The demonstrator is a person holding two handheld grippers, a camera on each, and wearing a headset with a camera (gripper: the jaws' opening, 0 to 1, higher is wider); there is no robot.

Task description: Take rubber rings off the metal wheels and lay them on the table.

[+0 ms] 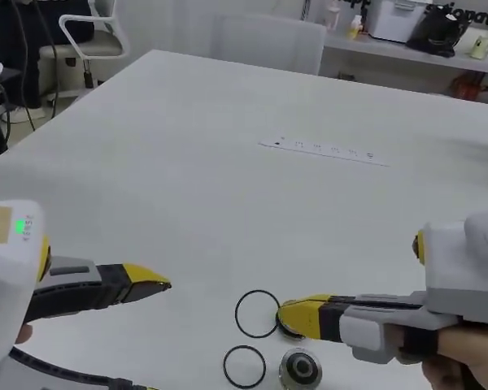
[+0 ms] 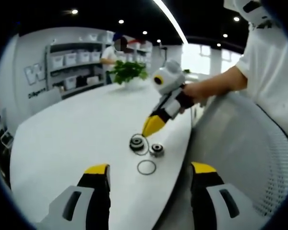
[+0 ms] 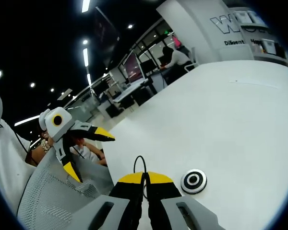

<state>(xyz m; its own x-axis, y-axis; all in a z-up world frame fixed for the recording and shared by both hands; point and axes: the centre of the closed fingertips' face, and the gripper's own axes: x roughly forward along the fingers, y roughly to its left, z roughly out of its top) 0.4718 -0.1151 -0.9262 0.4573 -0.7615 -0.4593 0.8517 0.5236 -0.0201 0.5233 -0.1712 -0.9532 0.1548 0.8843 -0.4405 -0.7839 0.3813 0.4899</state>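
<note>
Right now right gripper point(image 3: 145, 176) jaws pinched together on rubber ring point(image 1: 237, 314). Loop pokes forward past tips, metal wheel point(image 3: 193, 181) just beside on table point(image 1: 228, 162). Left gripper point(image 1: 156, 286) jaws apart, well off. Right nearer.

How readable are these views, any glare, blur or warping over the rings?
Head view: even light, soft shadows, no glare; held ring and loose ring crisp on the table. Left gripper view: fisheye bends the table edge; loose ring small but clear. Right gripper view: dark ceiling, bright strip lights, pale table; held ring a thin arc above the shut right gripper.
</note>
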